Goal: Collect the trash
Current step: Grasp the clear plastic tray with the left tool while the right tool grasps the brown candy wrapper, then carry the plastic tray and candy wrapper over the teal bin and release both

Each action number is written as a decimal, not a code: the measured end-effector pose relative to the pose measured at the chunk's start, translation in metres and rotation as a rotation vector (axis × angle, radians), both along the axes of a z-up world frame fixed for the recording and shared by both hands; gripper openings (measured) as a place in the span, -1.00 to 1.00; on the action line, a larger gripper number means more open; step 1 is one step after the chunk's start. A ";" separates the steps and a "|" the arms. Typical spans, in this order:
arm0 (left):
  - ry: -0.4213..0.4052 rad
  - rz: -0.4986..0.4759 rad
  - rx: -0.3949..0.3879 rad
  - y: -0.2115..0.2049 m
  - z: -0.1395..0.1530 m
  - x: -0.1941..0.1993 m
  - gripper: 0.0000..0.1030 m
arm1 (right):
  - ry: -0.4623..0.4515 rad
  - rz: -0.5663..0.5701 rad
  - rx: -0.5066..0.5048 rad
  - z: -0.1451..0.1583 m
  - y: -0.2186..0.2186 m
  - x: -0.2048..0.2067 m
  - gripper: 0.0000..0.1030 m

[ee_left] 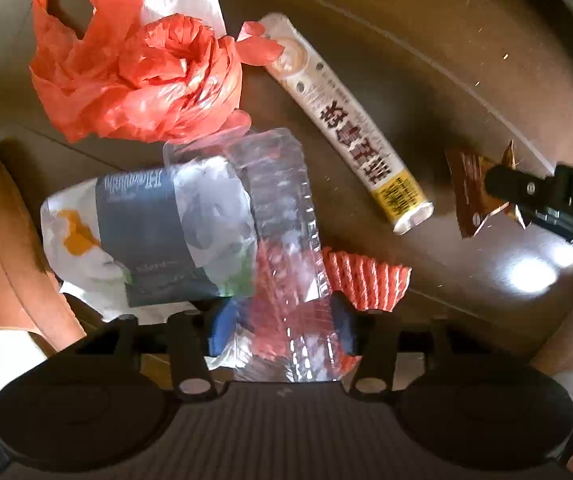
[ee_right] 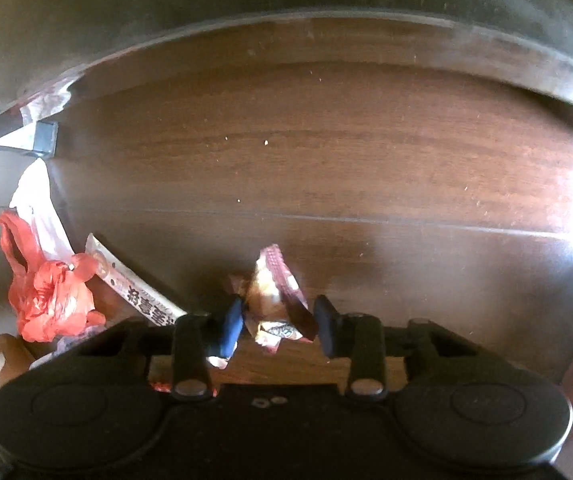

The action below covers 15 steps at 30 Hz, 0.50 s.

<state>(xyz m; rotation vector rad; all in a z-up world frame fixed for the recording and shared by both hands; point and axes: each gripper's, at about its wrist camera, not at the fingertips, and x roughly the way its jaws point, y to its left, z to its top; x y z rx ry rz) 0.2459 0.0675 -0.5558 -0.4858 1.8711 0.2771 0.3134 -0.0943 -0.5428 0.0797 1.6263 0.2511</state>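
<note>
My left gripper [ee_left: 282, 326] points down at a clear plastic clamshell container [ee_left: 282, 208], and its blue pads [ee_left: 222, 324] press on the container's near end. Under the container lie a white paper wrapper with a grey band [ee_left: 142, 236] and a red pleated paper cup [ee_left: 370, 280]. Beyond them are a crumpled red plastic bag [ee_left: 134, 72] and a long white stick packet [ee_left: 350, 120]. My right gripper [ee_right: 277, 328] is shut on a crumpled brown foil wrapper [ee_right: 274, 292], which also shows in the left wrist view as foil wrapper [ee_left: 470, 192].
Everything lies on a dark wooden surface [ee_right: 326, 160] with a curved grey rim [ee_right: 326, 28] at the far side. The red bag [ee_right: 50, 296] and stick packet [ee_right: 138, 292] sit left of my right gripper. A tan shape with a white cuff [ee_left: 2, 248] stands at the left.
</note>
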 end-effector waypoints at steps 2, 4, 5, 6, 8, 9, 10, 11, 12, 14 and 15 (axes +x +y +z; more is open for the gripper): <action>0.000 0.003 -0.003 0.000 0.006 -0.001 -0.11 | -0.013 0.013 -0.005 0.008 0.000 0.000 -0.37; 0.011 -0.006 0.003 -0.002 0.015 -0.001 -0.16 | -0.022 0.018 -0.009 0.020 -0.003 -0.002 -0.39; 0.012 -0.008 0.004 -0.003 0.020 0.001 -0.16 | -0.029 0.016 -0.006 0.029 -0.008 -0.003 -0.39; 0.010 -0.008 0.002 -0.003 0.026 0.001 -0.16 | -0.038 0.010 -0.002 0.037 -0.010 -0.004 -0.40; -0.001 -0.010 -0.002 -0.004 0.040 0.001 -0.16 | -0.059 0.000 0.005 0.055 -0.016 -0.007 -0.40; -0.014 -0.013 -0.001 -0.005 0.049 0.000 -0.16 | -0.072 -0.005 0.006 0.065 -0.018 -0.010 -0.40; -0.026 -0.015 0.000 -0.005 0.059 -0.001 -0.16 | -0.083 -0.013 0.008 0.075 -0.020 -0.013 -0.41; -0.032 -0.012 -0.005 -0.004 0.068 -0.003 -0.16 | -0.091 -0.020 0.016 0.085 -0.023 -0.016 -0.41; -0.033 -0.003 -0.013 0.001 0.080 -0.006 -0.16 | -0.103 -0.022 0.023 0.096 -0.026 -0.020 -0.41; -0.047 0.029 -0.035 0.007 0.098 -0.009 -0.16 | -0.139 -0.008 0.029 0.122 -0.028 -0.030 -0.41; -0.065 0.040 -0.049 0.010 0.111 -0.011 -0.16 | -0.155 -0.002 0.035 0.134 -0.030 -0.035 -0.41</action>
